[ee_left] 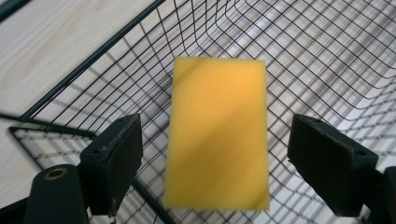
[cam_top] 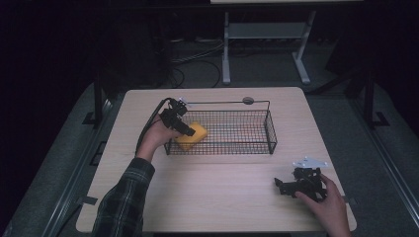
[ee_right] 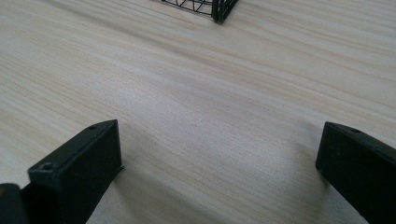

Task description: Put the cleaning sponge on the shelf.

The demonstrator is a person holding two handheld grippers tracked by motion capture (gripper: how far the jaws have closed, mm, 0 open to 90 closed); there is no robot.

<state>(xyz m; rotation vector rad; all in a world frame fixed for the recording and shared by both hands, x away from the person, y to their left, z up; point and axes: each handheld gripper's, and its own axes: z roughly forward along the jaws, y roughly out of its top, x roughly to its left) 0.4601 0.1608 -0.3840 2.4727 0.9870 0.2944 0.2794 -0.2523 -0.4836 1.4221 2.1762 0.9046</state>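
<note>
A yellow rectangular sponge (cam_top: 196, 133) lies at the left end of a black wire basket (cam_top: 247, 148) on the light wooden table (cam_top: 217, 187). My left gripper (cam_top: 185, 128) reaches over the basket's left rim, just above the sponge. In the left gripper view the sponge (ee_left: 217, 135) sits lengthwise between the jaws with a gap on each side, over the basket's mesh (ee_left: 327, 51); the left gripper (ee_left: 222, 156) is open. My right gripper (cam_top: 279, 184) rests near the table's front right, open, with bare wood between its jaws (ee_right: 219, 163).
The basket has a tall wire handle (cam_top: 227, 102) along its far side. A corner of the basket (ee_right: 217, 10) shows at the top of the right gripper view. Beyond the table stand a white frame's legs (cam_top: 226, 49) and floor cables.
</note>
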